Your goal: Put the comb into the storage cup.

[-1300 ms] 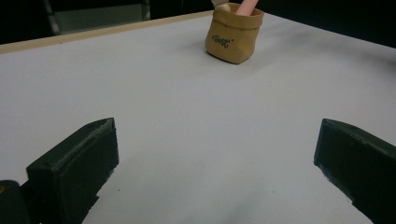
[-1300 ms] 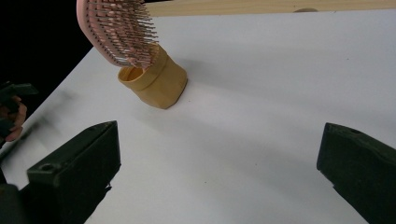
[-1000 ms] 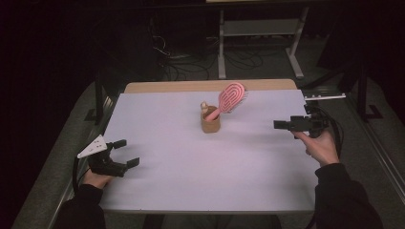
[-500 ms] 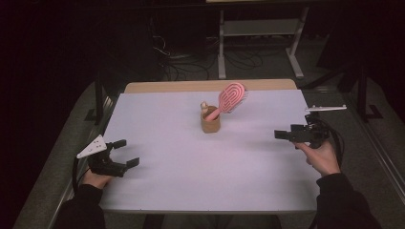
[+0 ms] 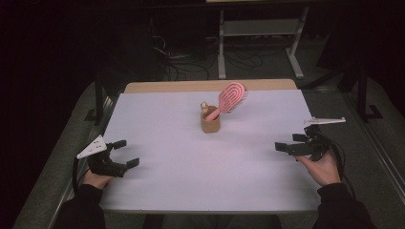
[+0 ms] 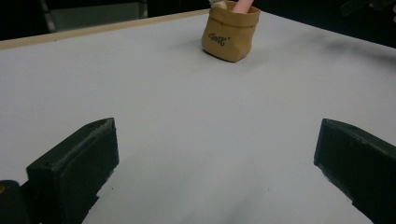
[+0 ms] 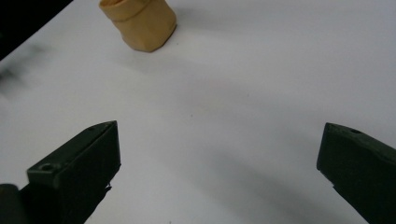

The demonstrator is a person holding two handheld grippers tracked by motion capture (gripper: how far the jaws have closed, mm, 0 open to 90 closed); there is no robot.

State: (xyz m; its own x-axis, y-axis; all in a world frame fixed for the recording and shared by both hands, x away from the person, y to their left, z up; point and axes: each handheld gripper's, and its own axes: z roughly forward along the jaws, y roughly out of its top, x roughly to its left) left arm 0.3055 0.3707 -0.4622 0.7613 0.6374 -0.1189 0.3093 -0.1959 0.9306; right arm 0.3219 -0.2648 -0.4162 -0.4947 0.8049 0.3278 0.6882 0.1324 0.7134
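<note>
High view: a tan pouch (image 5: 210, 123) holding a pink hairbrush (image 5: 231, 98) stands mid-table, toward the far edge. The left gripper (image 5: 122, 152) and right gripper (image 5: 287, 142), jaws spread and empty, flank it well apart. Any reach should probably approach the pouch slowly, steadying it.

Overhead light is brightening the white table (image 5: 191, 181) while the surroundings are sinking into darkness; soft shadows are spreading beneath the tan pouch (image 7: 140, 23), and near jaws are blurring.
</note>
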